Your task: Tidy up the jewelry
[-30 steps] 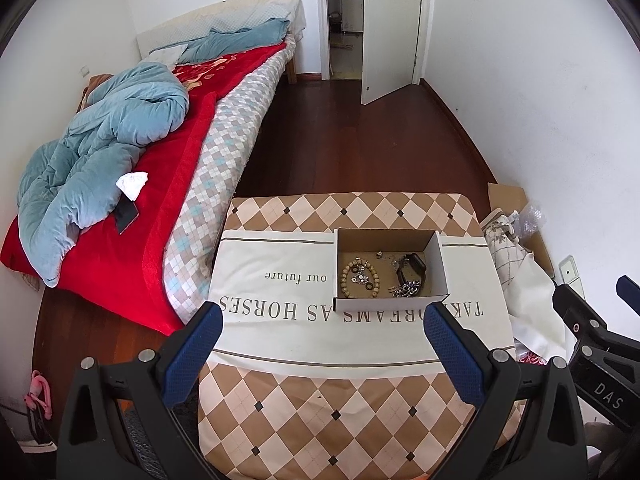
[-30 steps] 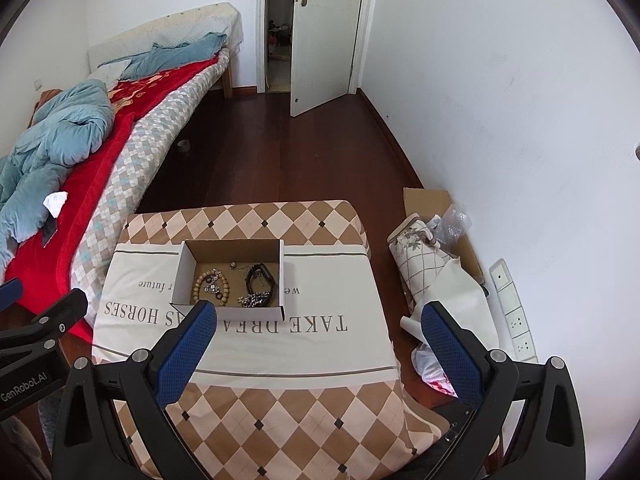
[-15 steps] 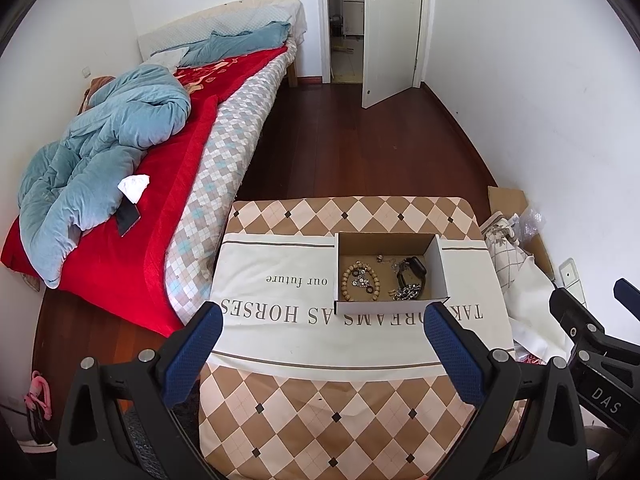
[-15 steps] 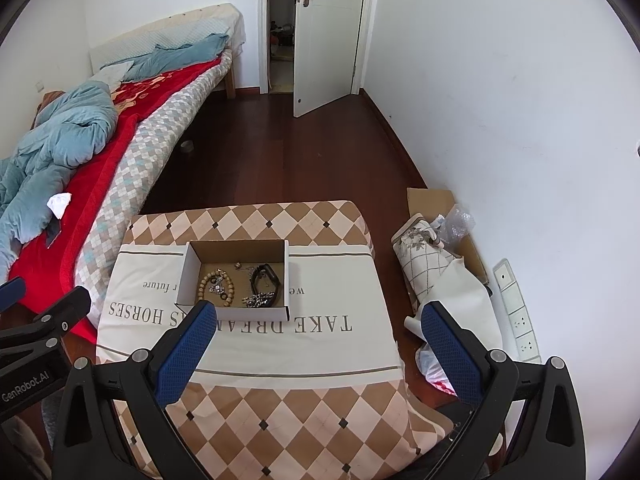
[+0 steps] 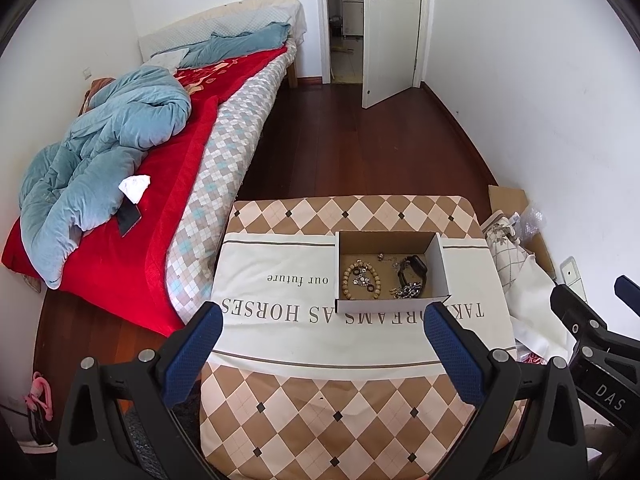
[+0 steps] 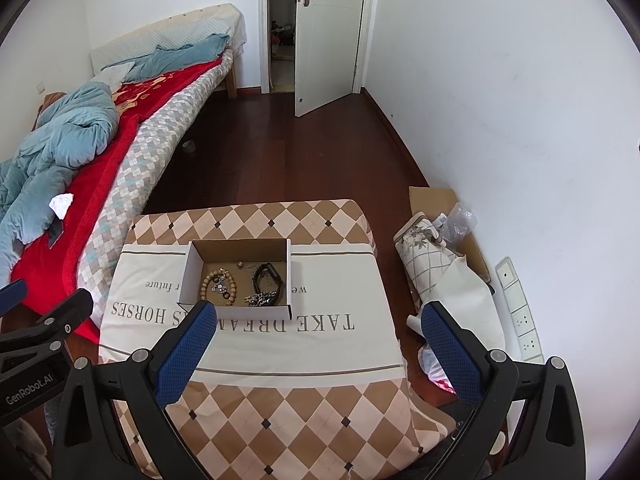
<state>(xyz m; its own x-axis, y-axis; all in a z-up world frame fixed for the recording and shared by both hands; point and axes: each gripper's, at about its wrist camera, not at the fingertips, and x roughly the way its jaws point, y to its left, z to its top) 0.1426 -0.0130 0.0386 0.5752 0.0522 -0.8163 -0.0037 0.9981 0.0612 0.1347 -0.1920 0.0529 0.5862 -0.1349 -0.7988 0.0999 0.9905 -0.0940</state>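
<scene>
- Lay in the small open cardboard box [image 5: 394, 276] at frame centre, on the worktop [image 5: 304, 400]: a tan wooden bead bracelet [image 5: 359, 276], a black band [image 5: 414, 266] and a silvery chain tangle [image 5: 408, 291].
- Hovered low in frame, well short of the box: left gripper [image 5: 322, 354] and right gripper [image 6: 316, 350], jaws wide apart, holding nothing.
- Fitted either jewelry gathered or jewelry awaiting sorting.
- Worth pinching one strand only, clear of the tangle.

The small trinkets [image 5: 382, 257] in the box [image 5: 442, 268] are too tiny to identify.
</scene>
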